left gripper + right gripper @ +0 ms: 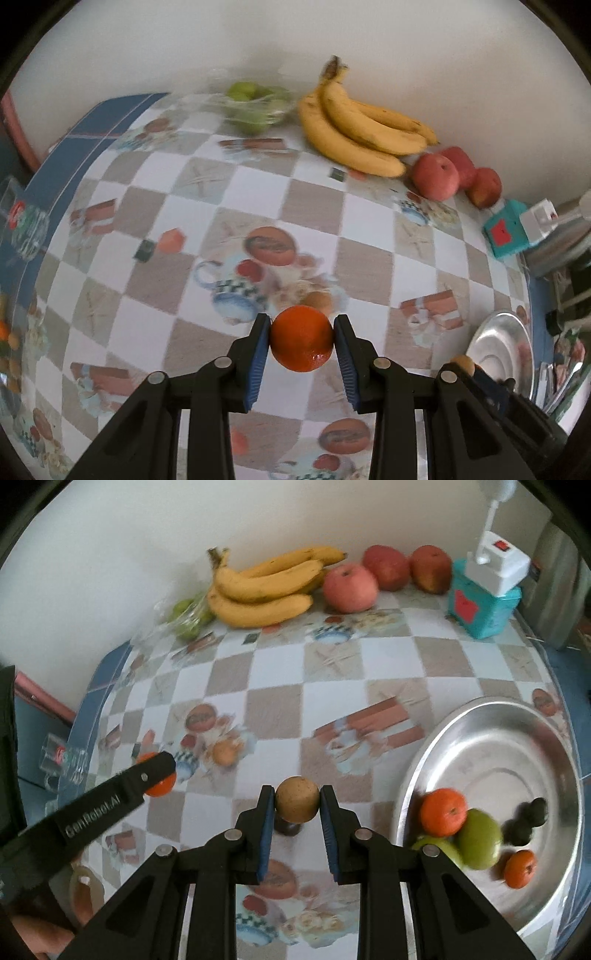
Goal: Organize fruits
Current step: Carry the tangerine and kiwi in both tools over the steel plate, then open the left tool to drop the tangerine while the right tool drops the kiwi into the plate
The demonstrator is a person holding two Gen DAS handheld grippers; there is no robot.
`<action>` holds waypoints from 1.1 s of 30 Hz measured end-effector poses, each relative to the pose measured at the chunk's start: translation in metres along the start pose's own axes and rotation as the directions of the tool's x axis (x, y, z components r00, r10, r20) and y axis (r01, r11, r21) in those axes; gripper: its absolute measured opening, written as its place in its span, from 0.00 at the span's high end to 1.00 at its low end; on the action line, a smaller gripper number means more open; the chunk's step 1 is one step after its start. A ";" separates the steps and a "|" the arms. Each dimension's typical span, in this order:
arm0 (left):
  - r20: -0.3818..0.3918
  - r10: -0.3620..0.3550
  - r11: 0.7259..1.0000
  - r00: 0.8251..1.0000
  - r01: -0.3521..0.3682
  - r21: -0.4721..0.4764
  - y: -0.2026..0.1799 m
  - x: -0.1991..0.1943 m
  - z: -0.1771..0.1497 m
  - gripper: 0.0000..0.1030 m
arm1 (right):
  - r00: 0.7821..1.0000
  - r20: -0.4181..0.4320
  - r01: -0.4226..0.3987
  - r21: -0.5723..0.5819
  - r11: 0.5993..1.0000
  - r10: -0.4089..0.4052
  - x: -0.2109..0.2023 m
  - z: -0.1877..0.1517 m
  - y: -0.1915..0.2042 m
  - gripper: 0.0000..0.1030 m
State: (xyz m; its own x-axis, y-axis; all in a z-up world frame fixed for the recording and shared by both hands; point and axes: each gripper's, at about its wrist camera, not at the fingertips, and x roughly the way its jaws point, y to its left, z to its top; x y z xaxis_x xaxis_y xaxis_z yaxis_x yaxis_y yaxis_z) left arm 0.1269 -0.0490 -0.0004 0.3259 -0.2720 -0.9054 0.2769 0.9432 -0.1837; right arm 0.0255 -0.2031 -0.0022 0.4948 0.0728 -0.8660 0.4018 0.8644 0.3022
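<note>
My left gripper (pixel 302 341) is shut on an orange (pixel 302 338) and holds it above the patterned tablecloth. It also shows at the left of the right wrist view (pixel 157 775) with the orange (pixel 160 785). My right gripper (pixel 297 801) is shut on a small brown round fruit (pixel 297 799), held just above the table, left of a silver tray (pixel 491 716). The tray holds two oranges (pixel 442 811), green fruits (pixel 479 839) and dark fruits (pixel 526 819). Bananas (pixel 264 587) and three red apples (pixel 350 587) lie by the back wall.
A clear bag of green fruit (pixel 255 105) sits at the back left by the wall. A teal box with a white device (pixel 485 590) stands at the back right. A glass (pixel 24 221) stands at the table's left edge. The silver tray (pixel 498 345) is at the right edge.
</note>
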 end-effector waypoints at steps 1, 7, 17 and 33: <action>-0.001 -0.002 1.000 1.000 0.002 0.014 -0.008 0.002 0.001 0.63 | 1.000 0.002 -0.006 0.016 1.000 0.006 -0.001 0.002 -0.006 0.75; 0.004 -0.031 0.997 1.000 0.030 0.078 -0.046 0.003 0.005 0.63 | 1.000 0.031 -0.003 0.106 0.994 0.000 -0.014 0.014 -0.046 0.75; -0.026 -0.117 0.949 0.993 0.120 0.292 -0.138 0.006 -0.025 0.63 | 0.994 0.051 0.077 0.275 0.958 -0.095 -0.034 0.010 -0.129 0.75; -0.063 -0.170 0.853 0.983 0.179 0.491 -0.211 0.036 -0.057 0.63 | 0.995 0.041 0.070 0.415 0.907 -0.095 -0.026 -0.006 -0.186 0.75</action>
State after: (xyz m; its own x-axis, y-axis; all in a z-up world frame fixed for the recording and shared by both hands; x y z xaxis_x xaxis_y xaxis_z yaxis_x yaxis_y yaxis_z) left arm 0.0290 -0.2469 -0.0158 0.2160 -0.4157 -0.8835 0.7380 0.6620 -0.1310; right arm -0.0665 -0.3627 -0.0377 0.4856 -0.0306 -0.8737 0.7190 0.5825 0.3792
